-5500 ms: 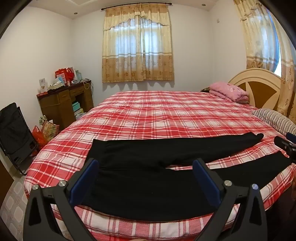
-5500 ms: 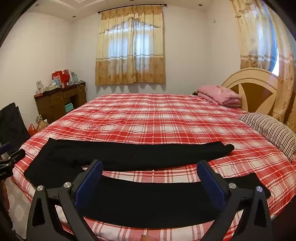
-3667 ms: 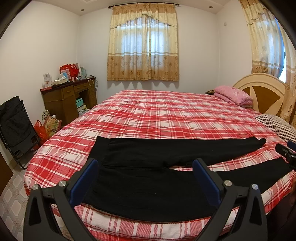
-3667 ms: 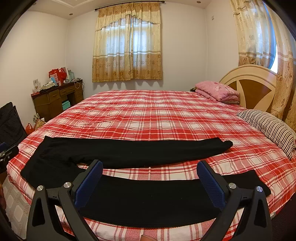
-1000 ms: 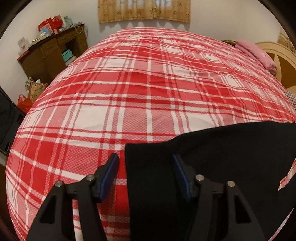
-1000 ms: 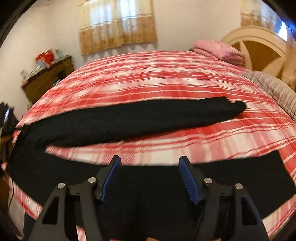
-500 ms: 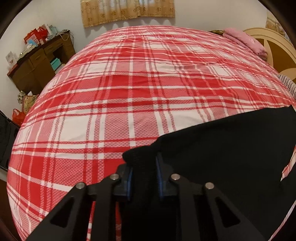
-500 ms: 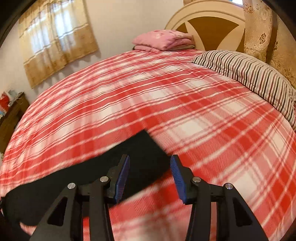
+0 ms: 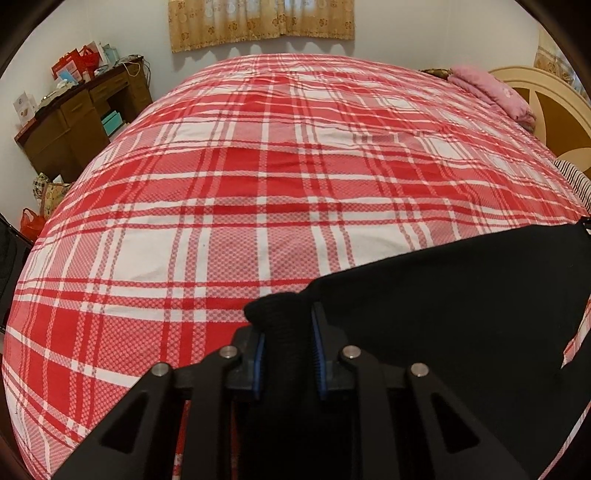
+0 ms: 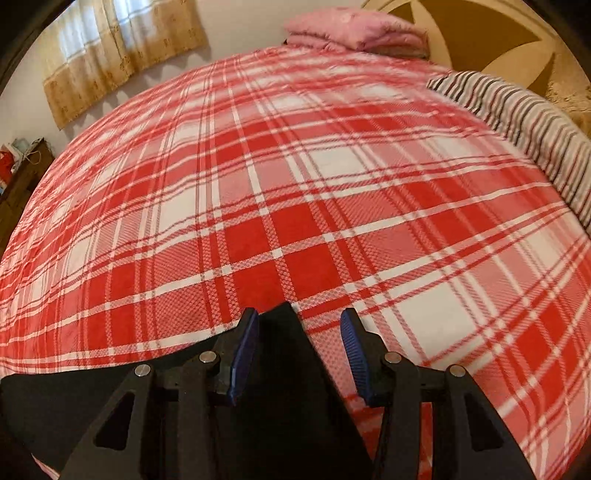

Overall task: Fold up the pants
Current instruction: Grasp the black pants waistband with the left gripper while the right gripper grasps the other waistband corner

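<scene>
Black pants lie on a red and white plaid bed. My left gripper is shut on a bunched corner of the pants at the waist end, with cloth sticking up between its blue pads. In the right wrist view my right gripper is open. The end of a pant leg lies between its blue pads, nearer the left pad. The rest of the pants runs off to the left there.
A wooden headboard, a striped pillow and a folded pink blanket are at the bed's right end. A brown desk with boxes stands by the left wall, with bags on the floor. Curtains hang behind.
My left gripper closed on the waist corner and holds it bunched. My right gripper swung to the leg end, came down low over it and narrowed its opening.
</scene>
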Tool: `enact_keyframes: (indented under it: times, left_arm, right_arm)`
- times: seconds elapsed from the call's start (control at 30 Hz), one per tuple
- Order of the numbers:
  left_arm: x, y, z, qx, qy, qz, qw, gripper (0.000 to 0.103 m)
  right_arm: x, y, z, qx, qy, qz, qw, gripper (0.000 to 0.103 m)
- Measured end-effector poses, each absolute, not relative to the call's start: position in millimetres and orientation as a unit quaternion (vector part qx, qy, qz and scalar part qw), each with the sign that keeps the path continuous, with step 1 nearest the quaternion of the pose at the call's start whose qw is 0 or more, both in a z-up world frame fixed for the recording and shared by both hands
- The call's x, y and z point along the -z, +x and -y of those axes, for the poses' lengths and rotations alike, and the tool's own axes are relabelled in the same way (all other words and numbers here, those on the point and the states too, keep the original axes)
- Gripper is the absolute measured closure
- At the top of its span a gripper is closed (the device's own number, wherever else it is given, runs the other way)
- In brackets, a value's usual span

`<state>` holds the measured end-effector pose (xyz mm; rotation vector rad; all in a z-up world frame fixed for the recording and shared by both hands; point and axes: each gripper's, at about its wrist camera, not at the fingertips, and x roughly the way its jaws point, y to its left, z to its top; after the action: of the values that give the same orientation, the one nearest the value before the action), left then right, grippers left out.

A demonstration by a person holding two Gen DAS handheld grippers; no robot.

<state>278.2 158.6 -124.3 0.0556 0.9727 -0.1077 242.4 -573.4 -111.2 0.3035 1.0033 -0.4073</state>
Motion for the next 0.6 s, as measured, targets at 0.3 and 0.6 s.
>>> enact_keyframes:
  times: [0.3,0.6]
  left_arm:
    - [119,279,-162,0.070,0.008,-0.469,0.880,0.087]
    - [96,265,-168,0.088,0.003,-0.429,0.899,0.088]
  right_arm:
    - [112,244,554,0.152,0.109,-0.492,0.850,0.095]
    - [67,211,529,0.156,0.084,-0.425,0.888,0.096]
